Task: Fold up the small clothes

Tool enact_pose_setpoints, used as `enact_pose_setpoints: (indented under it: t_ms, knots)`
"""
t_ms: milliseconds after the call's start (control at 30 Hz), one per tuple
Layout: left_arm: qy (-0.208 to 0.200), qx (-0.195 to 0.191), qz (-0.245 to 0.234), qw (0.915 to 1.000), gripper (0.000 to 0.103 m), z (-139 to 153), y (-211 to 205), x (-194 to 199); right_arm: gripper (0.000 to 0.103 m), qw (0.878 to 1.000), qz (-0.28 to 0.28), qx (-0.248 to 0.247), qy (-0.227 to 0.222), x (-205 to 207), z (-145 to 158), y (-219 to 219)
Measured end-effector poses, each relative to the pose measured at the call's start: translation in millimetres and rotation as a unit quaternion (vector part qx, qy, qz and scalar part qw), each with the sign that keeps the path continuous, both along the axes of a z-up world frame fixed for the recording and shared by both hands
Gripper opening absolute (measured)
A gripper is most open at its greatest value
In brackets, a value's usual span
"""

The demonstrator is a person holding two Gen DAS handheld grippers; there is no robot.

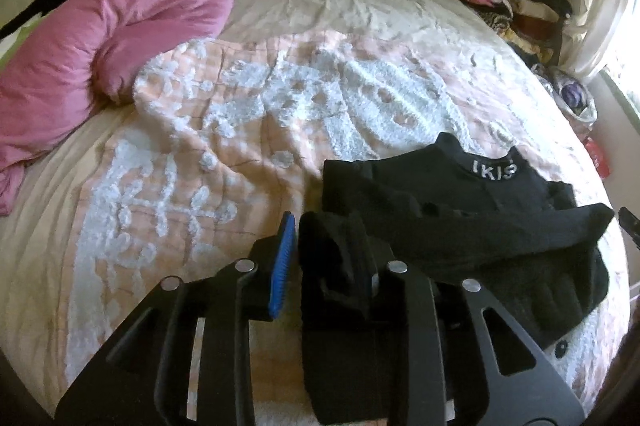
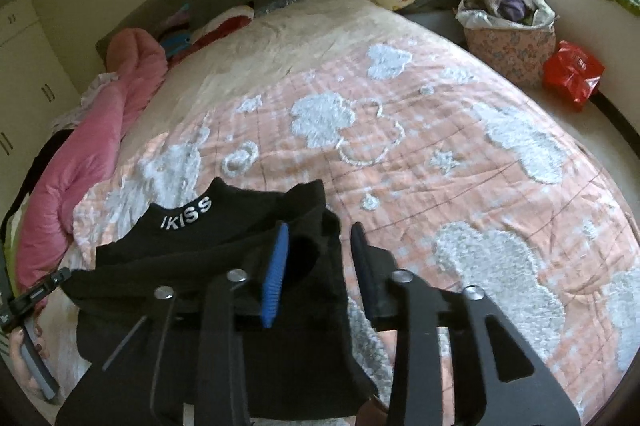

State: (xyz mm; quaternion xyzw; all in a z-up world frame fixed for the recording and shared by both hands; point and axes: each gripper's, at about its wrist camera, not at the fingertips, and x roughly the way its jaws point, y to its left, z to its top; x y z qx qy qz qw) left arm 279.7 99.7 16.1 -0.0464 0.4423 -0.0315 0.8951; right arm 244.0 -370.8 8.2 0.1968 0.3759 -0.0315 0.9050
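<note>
A black garment (image 1: pixel 460 226) with white lettering on its collar lies on the bed's pink-and-white quilt (image 1: pixel 248 129), partly folded; the left claw (image 1: pixel 332 258) stands slightly spread, a fold of black cloth between its fingers, its blue pad clear of the fabric; the right claw (image 2: pixel 320 266) is likewise parted over the garment's (image 2: pixel 224 250) right edge, pinching nothing; a pink duvet (image 1: pixel 100 37) lies bunched along the bed's left side.
</note>
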Motion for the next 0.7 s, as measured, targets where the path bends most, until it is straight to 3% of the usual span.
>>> enact_pose_setpoints:
  t_ms: [167,200,267,333,400,567,700]
  knots:
    - [-0.021,0.012,-0.017,0.9996,0.021,10,5,-30,0.028,0.999,0.044,-0.008,-0.016,-19,10,10]
    - [-0.018,0.017,-0.030,0.9993,0.020,8,3,-37,0.023,0.998,0.061,-0.013,-0.013,-22,8,16]
    - [-0.011,0.026,-0.041,0.9988,0.006,3,-2,-44,0.018,0.996,0.088,-0.021,0.000,-25,3,29]
    - [0.009,0.024,-0.069,0.9973,0.005,-9,-11,-49,0.018,0.992,0.119,-0.025,0.020,-26,-9,45]
    - [0.022,0.053,-0.087,0.9945,0.005,-24,-24,-51,0.018,0.988,0.145,-0.040,0.039,-25,-24,62]
    - [0.025,0.103,-0.090,0.9902,0.004,-49,-42,-42,0.018,0.983,0.155,-0.059,0.082,-10,-54,81]
    - [0.024,0.108,-0.077,0.9908,0.004,-51,-44,-23,0.018,0.983,0.146,-0.071,0.089,7,-63,87]
